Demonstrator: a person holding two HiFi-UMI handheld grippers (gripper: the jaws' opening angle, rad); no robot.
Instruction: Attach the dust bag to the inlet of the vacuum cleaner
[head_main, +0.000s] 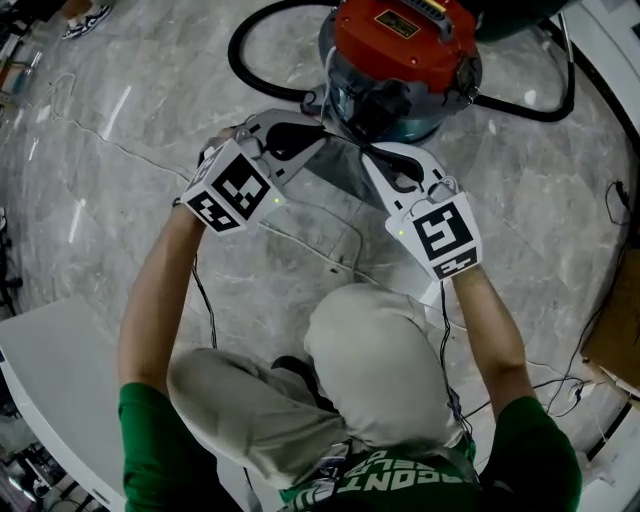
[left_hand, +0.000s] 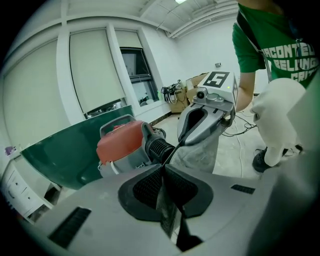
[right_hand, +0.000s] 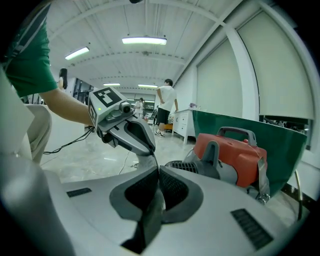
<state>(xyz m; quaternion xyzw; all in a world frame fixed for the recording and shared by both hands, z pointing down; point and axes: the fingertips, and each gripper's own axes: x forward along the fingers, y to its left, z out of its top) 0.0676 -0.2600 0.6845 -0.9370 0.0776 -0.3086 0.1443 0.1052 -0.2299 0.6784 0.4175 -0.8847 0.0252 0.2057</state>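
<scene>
The vacuum cleaner (head_main: 400, 55) has a red lid on a steel drum and stands on the floor just ahead of me. Its ribbed black inlet (left_hand: 160, 148) faces my grippers. A grey dust bag (head_main: 338, 168) hangs stretched between both grippers in front of the drum. My left gripper (head_main: 316, 140) is shut on one edge of the bag (left_hand: 200, 150), a thin fold pinched between its pads. My right gripper (head_main: 368, 157) is shut on the opposite edge (right_hand: 156, 200). Each gripper shows in the other's view: the right gripper (left_hand: 186, 136) and the left gripper (right_hand: 150, 148).
A black hose (head_main: 250, 75) loops round the vacuum on the marble floor. A dark green tub (right_hand: 245, 125) stands behind it. Thin cables (head_main: 330, 250) lie under the grippers. A white table (head_main: 50, 380) is at the near left and a cardboard box (head_main: 615, 330) at the right. A person (right_hand: 165, 107) stands far off.
</scene>
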